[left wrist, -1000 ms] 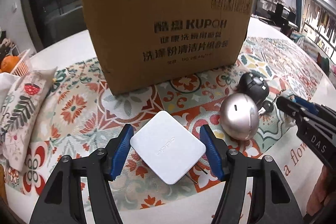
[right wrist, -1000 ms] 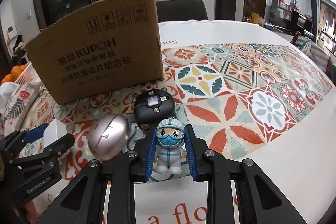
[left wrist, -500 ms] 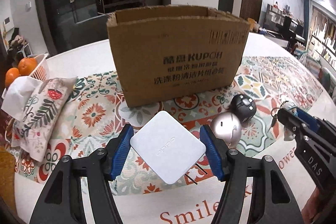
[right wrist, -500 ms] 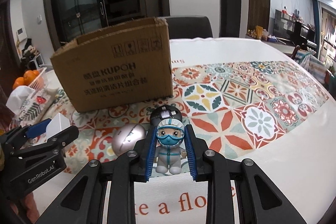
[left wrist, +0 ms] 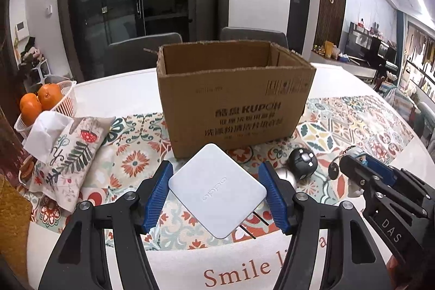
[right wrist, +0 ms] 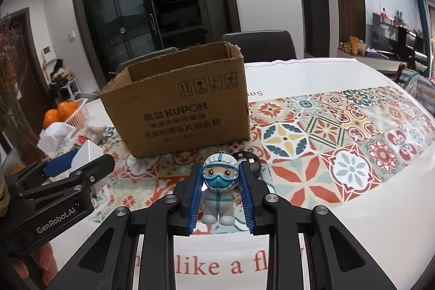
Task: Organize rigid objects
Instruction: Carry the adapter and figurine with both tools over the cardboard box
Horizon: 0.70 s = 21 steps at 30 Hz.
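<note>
My left gripper (left wrist: pixel 216 190) is shut on a white square charger (left wrist: pixel 217 188) and holds it above the table, in front of the open cardboard box (left wrist: pixel 233 99). My right gripper (right wrist: pixel 220 193) is shut on a small figurine in a white suit with blue goggles and mask (right wrist: pixel 219 186), also lifted. The box (right wrist: pixel 179 105) stands open-topped behind both. A black round object (left wrist: pixel 302 163) lies on the cloth near the box; it also shows behind the figurine (right wrist: pixel 251 162). A silver egg-shaped object is mostly hidden behind the left gripper's right finger.
The patterned tablecloth (right wrist: pixel 339 143) covers the round table. A tissue pouch (left wrist: pixel 68 151) and a basket of oranges (left wrist: pixel 43 99) sit at the left. Chairs (right wrist: pixel 261 45) stand behind the box.
Both grippers have risen and pulled back from the box with their objects held. The box's open top has come into view and the items on the cloth look smaller.
</note>
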### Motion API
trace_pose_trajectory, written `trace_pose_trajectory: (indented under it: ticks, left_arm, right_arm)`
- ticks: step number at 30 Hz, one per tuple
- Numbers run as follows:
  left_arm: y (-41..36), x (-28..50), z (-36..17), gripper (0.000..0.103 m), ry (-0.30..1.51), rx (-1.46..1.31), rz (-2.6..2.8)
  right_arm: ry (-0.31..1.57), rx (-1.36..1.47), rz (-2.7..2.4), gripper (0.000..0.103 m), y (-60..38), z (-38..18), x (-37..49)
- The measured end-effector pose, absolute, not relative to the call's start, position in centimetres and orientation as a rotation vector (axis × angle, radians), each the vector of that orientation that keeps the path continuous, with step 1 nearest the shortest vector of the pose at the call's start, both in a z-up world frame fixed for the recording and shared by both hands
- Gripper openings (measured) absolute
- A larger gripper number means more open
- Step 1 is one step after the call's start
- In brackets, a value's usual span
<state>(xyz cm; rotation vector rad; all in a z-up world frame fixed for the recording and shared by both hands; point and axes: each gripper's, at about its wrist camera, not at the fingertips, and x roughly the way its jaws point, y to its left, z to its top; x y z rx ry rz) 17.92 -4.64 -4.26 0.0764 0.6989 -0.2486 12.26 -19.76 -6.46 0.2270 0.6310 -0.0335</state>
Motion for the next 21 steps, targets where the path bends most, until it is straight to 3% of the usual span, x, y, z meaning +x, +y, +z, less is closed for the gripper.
trace_pose_trajectory:
  ticks: [21]
  left_arm:
    - [-5.5, 22.8, 2.3, 0.065, 0.62, 0.047, -0.252]
  right_arm:
    - [0.519, 0.228, 0.042, 0.028, -20.8, 0.1, 17.4]
